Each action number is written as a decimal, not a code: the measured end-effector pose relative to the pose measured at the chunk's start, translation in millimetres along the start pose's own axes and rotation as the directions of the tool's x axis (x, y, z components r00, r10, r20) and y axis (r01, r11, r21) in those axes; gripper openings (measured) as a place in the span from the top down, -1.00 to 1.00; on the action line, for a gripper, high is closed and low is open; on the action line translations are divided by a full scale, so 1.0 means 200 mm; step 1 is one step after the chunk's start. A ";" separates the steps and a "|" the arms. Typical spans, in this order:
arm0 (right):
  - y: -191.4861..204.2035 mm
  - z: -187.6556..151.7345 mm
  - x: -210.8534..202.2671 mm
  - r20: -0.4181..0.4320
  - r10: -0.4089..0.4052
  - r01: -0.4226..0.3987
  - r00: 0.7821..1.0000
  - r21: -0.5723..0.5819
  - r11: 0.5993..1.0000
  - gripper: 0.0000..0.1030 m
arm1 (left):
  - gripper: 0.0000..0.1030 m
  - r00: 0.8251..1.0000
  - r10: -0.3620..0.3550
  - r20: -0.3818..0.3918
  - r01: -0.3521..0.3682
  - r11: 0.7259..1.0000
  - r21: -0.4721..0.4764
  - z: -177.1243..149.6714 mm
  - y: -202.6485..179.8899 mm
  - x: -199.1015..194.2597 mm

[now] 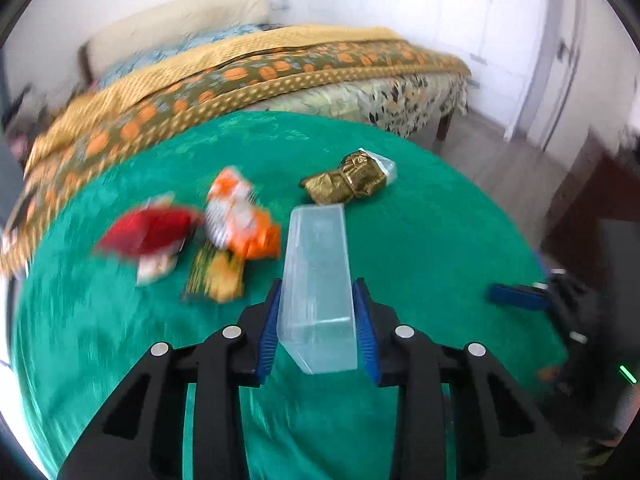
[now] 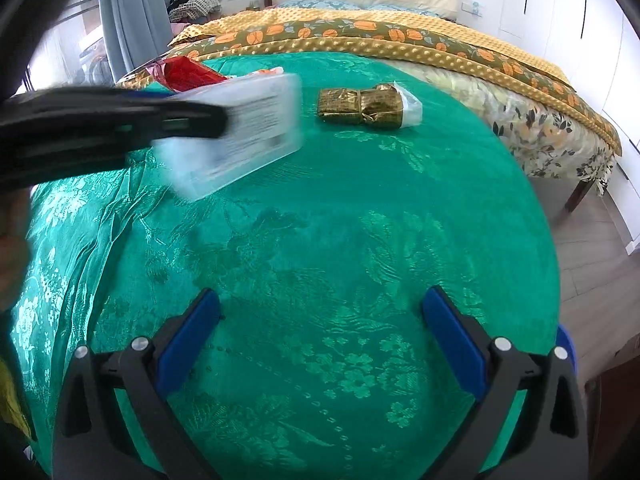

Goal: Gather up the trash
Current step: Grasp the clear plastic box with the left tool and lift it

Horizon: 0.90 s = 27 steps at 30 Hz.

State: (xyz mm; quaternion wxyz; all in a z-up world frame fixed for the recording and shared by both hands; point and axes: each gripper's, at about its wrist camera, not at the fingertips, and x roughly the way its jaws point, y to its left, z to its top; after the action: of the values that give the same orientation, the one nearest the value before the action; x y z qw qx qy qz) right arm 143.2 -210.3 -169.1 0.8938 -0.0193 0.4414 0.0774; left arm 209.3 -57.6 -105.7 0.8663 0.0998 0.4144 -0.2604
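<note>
My left gripper (image 1: 318,296) is shut on a clear plastic box (image 1: 318,280) and holds it above the green tablecloth (image 1: 420,260). The box also shows in the right wrist view (image 2: 240,128), blurred, at the upper left. A gold wrapper in clear plastic (image 1: 352,180) lies beyond it; it also shows in the right wrist view (image 2: 366,104). A red packet (image 1: 148,232), an orange-white packet (image 1: 240,216) and a yellow-green packet (image 1: 216,276) lie to the left. My right gripper (image 2: 320,312) is open and empty over the cloth; its blue finger (image 1: 516,294) shows at the right in the left wrist view.
A bed (image 2: 400,36) with a yellow and orange patterned blanket stands behind the table. White cupboards (image 2: 560,0) line the right wall. A grey curtain (image 2: 132,12) hangs at the back left. Wooden floor (image 2: 592,248) shows to the right of the table.
</note>
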 end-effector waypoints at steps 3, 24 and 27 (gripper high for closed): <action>0.00 0.00 0.00 0.001 -0.003 0.003 1.000 -0.001 1.000 -0.91 | 0.34 0.996 -0.089 0.008 0.089 0.982 -0.164 -0.17 0.13 -0.17; 0.01 0.00 0.00 0.007 -0.027 0.027 1.000 -0.003 1.000 -0.91 | -0.89 0.999 0.016 0.037 -0.009 0.981 -0.195 -0.39 0.32 -0.27; 0.01 0.00 0.00 0.007 -0.028 0.028 1.000 -0.002 1.000 -0.91 | -0.89 0.995 0.098 -0.012 -0.099 0.989 -0.107 -0.37 0.24 -0.14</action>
State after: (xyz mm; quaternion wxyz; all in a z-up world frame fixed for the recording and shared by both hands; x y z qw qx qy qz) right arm 141.9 -208.4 -168.7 0.8964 -0.0259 0.4377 0.0655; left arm 170.9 22.8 -134.2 0.8808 0.0740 0.4253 -0.1942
